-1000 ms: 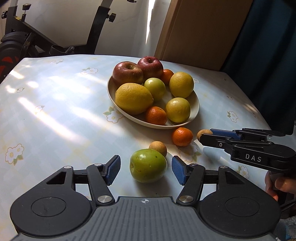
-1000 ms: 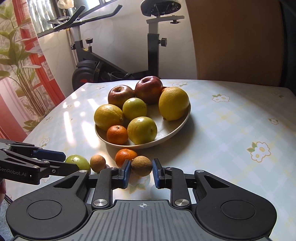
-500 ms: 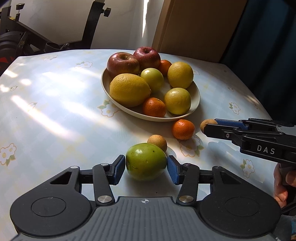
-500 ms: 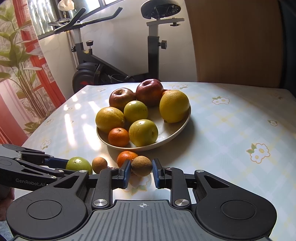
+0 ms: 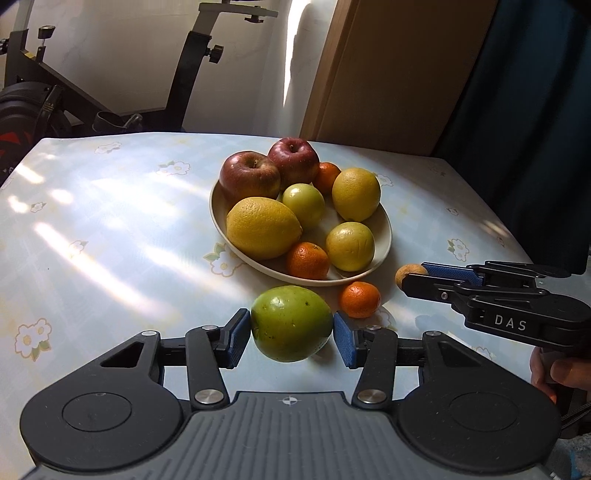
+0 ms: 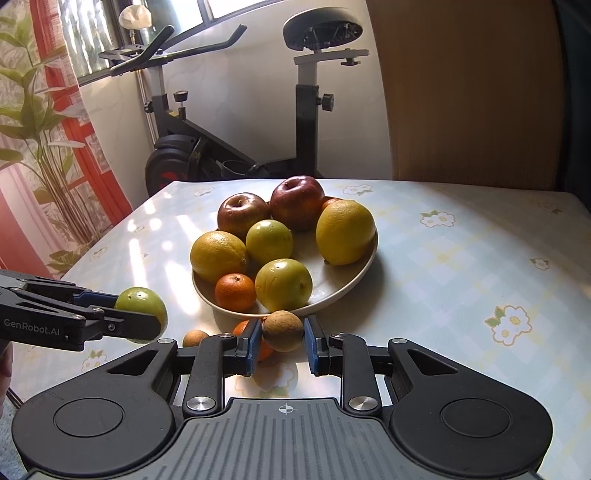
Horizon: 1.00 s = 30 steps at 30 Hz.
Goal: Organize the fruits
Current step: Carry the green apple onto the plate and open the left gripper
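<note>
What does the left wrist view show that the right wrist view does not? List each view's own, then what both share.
Left wrist view only: a dark curtain at the right and a hand holding the right gripper.
Right wrist view only: the bike's saddle, handlebars, a window and a leafy plant.
Both: the plate of fruit, the green fruit in the left gripper, and a brown fruit in the right.

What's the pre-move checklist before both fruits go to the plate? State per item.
1. Left gripper shut on green fruit: ok.
2. Right gripper shut on brown fruit: ok.
3. Free spot on plate: ok, bare patch near its right rim.
4. Green fruit lifted off table: cannot tell.
5. Loose tangerine clear of the path: not ok, it sits between grippers and plate.
</note>
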Each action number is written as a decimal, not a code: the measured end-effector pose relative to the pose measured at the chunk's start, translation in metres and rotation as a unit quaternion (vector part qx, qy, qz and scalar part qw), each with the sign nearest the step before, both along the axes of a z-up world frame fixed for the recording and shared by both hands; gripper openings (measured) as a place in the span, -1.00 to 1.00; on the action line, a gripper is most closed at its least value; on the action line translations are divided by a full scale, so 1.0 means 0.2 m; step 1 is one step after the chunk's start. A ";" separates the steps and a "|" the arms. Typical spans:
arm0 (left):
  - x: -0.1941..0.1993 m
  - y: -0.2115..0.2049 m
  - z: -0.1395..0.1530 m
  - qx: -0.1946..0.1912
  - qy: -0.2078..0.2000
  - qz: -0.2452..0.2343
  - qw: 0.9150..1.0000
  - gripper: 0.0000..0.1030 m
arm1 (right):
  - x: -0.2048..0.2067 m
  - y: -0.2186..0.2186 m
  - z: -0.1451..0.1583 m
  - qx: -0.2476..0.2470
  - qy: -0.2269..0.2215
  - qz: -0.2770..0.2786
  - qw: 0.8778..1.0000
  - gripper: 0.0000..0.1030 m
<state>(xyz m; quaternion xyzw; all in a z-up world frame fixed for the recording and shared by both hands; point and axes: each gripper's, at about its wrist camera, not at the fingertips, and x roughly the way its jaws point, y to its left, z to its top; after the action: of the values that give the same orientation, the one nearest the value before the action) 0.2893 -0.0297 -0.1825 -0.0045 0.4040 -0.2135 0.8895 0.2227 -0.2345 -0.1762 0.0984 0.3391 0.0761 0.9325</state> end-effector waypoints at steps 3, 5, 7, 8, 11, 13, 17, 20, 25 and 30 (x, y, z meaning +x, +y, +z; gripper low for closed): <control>0.02 0.00 0.04 -0.001 -0.013 0.000 1.000 0.00 | 0.02 -0.01 0.01 -0.005 -0.004 0.001 1.000 -0.56; 0.05 -0.01 0.07 0.000 -0.022 -0.001 1.000 0.00 | 0.04 -0.01 0.03 -0.011 -0.008 0.003 1.000 -0.55; 0.09 -0.02 0.10 -0.004 -0.027 -0.002 1.000 0.00 | 0.07 -0.02 0.04 -0.017 -0.013 0.005 1.000 -0.56; 0.11 -0.02 0.11 -0.006 -0.029 -0.005 1.000 0.00 | 0.09 -0.03 0.05 -0.021 -0.013 0.007 1.000 -0.56; 0.19 -0.06 0.14 -0.013 -0.035 -0.016 0.999 0.00 | 0.14 -0.04 0.06 -0.034 -0.016 0.009 0.999 -0.56; 0.28 -0.09 0.15 -0.015 -0.036 -0.019 0.999 0.00 | 0.17 -0.05 0.07 -0.040 -0.017 0.010 0.999 -0.56; 0.42 -0.15 0.16 -0.019 -0.035 -0.019 0.999 0.00 | 0.25 -0.06 0.07 -0.049 -0.019 0.011 0.999 -0.56; 0.51 -0.21 0.16 -0.014 -0.038 -0.026 0.999 0.00 | 0.30 -0.06 0.06 -0.052 -0.017 0.012 0.998 -0.56; 0.62 -0.27 0.13 0.000 -0.032 -0.035 0.999 0.00 | 0.37 -0.06 0.03 -0.050 -0.011 0.011 0.999 -0.56; 0.67 -0.29 0.08 0.014 -0.024 -0.034 0.999 0.00 | 0.40 -0.08 0.01 -0.043 -0.002 0.006 0.999 -0.56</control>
<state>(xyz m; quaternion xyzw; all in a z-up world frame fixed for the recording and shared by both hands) 0.4227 -0.0876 -0.1661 0.0266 0.3851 -0.2378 0.8913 0.3033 -0.2495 -0.1748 0.0560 0.3412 0.0674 0.9359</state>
